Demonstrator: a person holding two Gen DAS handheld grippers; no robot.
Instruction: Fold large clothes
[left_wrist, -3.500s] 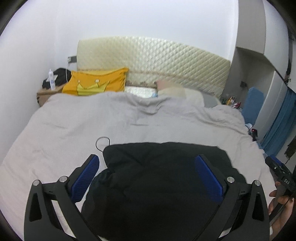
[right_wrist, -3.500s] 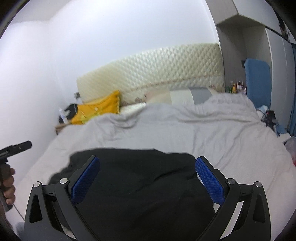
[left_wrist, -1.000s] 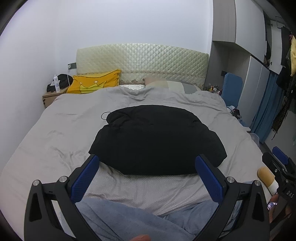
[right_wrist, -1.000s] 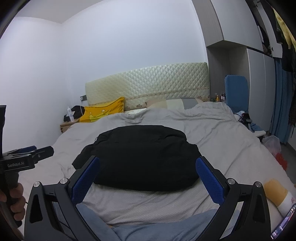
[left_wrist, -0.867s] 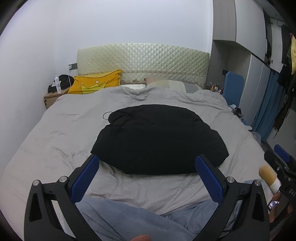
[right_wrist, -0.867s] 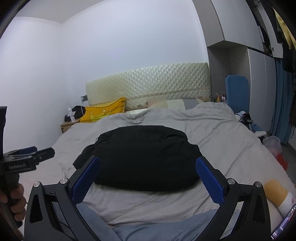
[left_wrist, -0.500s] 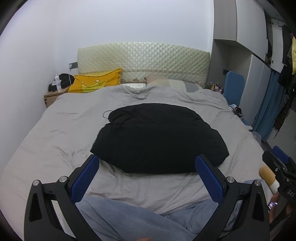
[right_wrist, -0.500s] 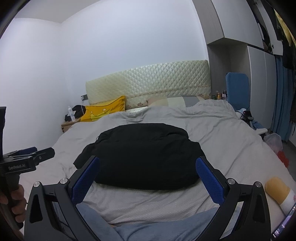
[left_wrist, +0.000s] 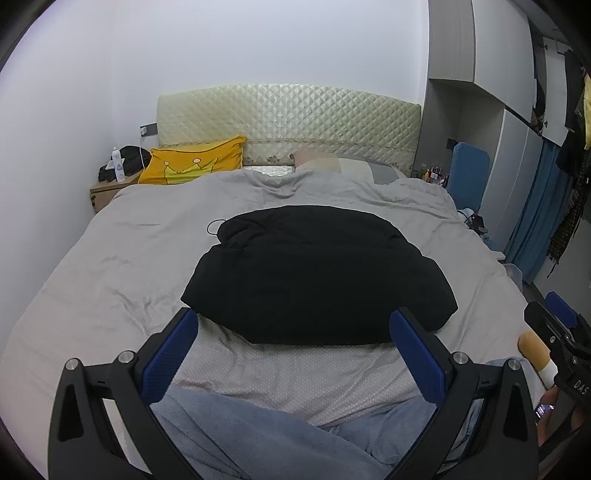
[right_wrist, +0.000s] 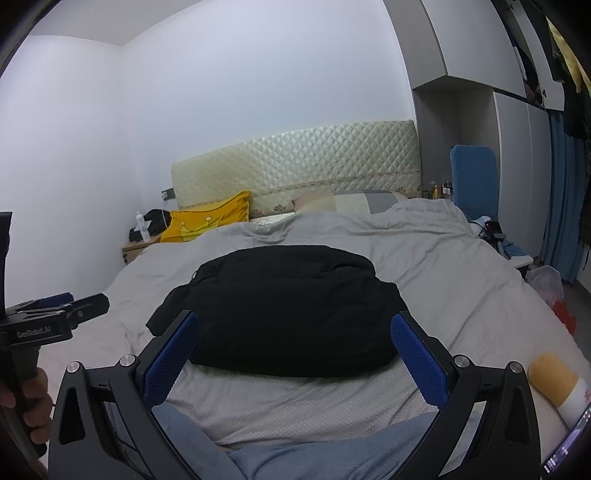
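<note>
A black garment (left_wrist: 317, 273) lies folded in a thick bundle in the middle of the grey bedcover (left_wrist: 110, 266); it also shows in the right wrist view (right_wrist: 284, 306). A thin black cord loop sticks out at its far left corner. My left gripper (left_wrist: 293, 350) is open and empty, held back from the garment's near edge. My right gripper (right_wrist: 293, 354) is open and empty, also short of the garment. Each gripper shows at the edge of the other's view.
A yellow crown pillow (left_wrist: 192, 164) and a quilted headboard (left_wrist: 288, 125) stand at the far end. A nightstand (left_wrist: 105, 192) with a bottle is at the far left. Wardrobes, a blue chair (left_wrist: 467, 170) and blue curtains line the right. My blue-clad legs (left_wrist: 280, 439) are nearest.
Since 3.5 s ago both grippers have pulled back from over the garment, which now lies free on the bed. Over the last second the views shifted only slightly.
</note>
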